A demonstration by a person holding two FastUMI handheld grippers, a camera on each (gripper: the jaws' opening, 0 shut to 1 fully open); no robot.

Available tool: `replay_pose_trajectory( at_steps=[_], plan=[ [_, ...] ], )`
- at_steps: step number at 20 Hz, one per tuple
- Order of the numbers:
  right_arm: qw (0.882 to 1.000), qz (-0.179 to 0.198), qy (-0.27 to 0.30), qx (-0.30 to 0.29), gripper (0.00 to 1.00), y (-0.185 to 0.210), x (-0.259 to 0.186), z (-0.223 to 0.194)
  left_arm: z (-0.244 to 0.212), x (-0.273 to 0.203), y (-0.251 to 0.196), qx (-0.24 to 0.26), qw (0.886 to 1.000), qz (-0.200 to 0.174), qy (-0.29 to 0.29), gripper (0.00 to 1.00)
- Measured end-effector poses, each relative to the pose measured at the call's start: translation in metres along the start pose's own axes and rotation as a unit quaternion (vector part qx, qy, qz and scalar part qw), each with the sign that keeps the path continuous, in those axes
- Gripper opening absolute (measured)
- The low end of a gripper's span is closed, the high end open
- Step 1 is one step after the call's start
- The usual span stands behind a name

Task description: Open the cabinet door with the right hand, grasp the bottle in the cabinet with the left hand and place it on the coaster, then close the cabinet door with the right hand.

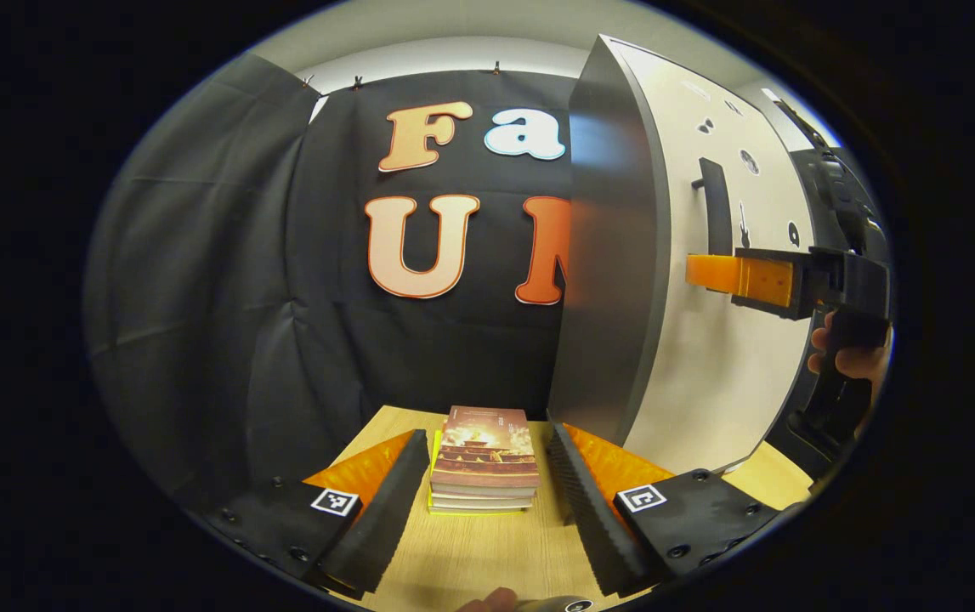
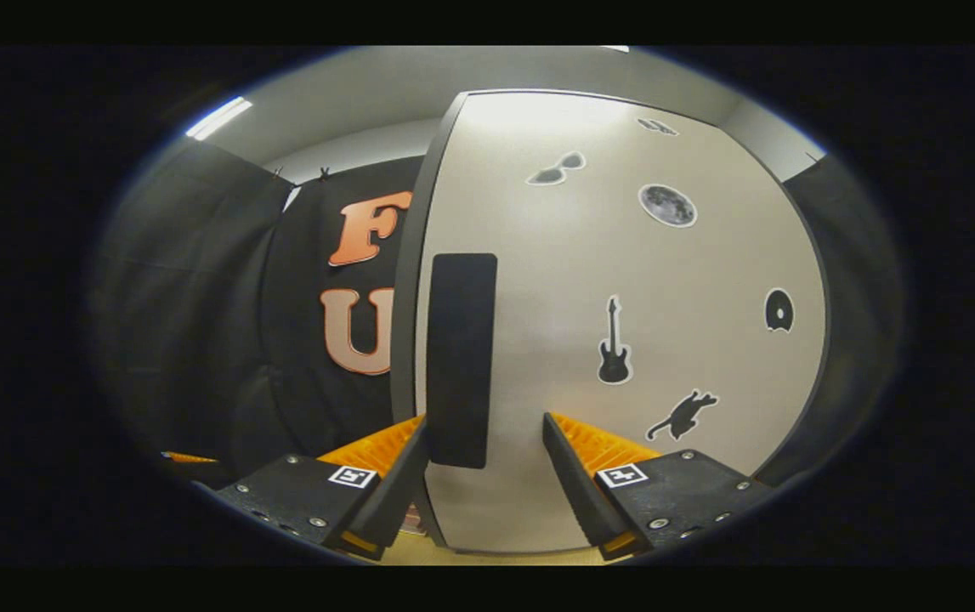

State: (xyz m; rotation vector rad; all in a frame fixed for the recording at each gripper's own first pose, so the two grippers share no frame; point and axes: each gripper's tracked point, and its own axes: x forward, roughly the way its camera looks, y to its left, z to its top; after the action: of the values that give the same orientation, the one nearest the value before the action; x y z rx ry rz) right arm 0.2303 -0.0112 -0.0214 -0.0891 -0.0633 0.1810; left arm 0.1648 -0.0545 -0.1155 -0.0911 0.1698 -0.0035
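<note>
Door-opening step, by the look of it. Right tool (image 2: 484, 463) parked square in front of the cabinet door (image 2: 623, 340), fingers spread apart with the dark handle (image 2: 460, 357) sitting between and just ahead of them. Nothing clamped yet. Handle is a flat vertical bar, long axis straight up and down, mounted near the door's left edge, so the fingers straddle it sideways, which looks right for a pinch-and-pull. Door itself pale and matte, dotted with small dark stickers to the right of the handle: a guitar, a cat, a moon.

From the left gripper view, same door (image 1: 708, 357) seen edge-on, right tool (image 1: 742, 279) reaching in level with the handle (image 1: 715, 212), a hand (image 1: 848, 353) behind it. Definitely the nearer tool to the handle.

Left tool (image 1: 481, 501) hangs back over the counter (image 1: 487, 552), fingers wide apart, empty, a stack of books (image 1: 484, 463) between them and just left of the door.

Bottle presumably behind the door; can't tell from here.
</note>
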Motion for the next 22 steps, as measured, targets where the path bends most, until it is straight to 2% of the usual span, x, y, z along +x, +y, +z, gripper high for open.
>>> replay_pose_trajectory(
  at_steps=[3,7,9,10,11,14,19,22],
  plan=[
    [0.999,0.023,0.030,0.023,0.83,0.010,-0.010,-0.009,0.009,-0.008,0.000,0.007,1.000,0.008,-0.010,0.95],
    [0.999,0.025,0.011,0.036,0.86,0.006,-0.047,0.006,0.023,-0.036,-0.010,0.011,1.000,0.009,-0.026,0.94],
    [0.999,0.015,0.012,0.031,0.86,-0.007,-0.077,0.010,0.034,-0.056,-0.020,0.016,0.999,0.008,-0.035,0.94],
    [0.999,0.013,0.009,0.034,0.90,-0.014,-0.096,0.012,0.039,-0.068,-0.024,0.019,0.999,0.009,-0.040,0.95],
    [0.999,0.010,0.007,0.039,0.87,-0.019,-0.116,0.015,0.044,-0.079,-0.030,0.021,0.999,0.008,-0.043,0.94],
    [0.999,-0.010,0.022,0.046,0.87,-0.042,-0.173,0.006,0.057,-0.115,-0.049,0.028,0.998,-0.001,-0.055,0.95],
    [0.997,-0.059,0.038,0.031,0.89,-0.085,-0.270,-0.005,0.066,-0.177,-0.079,0.040,0.997,-0.015,-0.066,0.95],
    [0.997,-0.066,0.039,0.029,0.89,-0.091,-0.310,0.000,0.065,-0.212,-0.092,0.051,0.996,-0.017,-0.068,0.95]
  ],
)
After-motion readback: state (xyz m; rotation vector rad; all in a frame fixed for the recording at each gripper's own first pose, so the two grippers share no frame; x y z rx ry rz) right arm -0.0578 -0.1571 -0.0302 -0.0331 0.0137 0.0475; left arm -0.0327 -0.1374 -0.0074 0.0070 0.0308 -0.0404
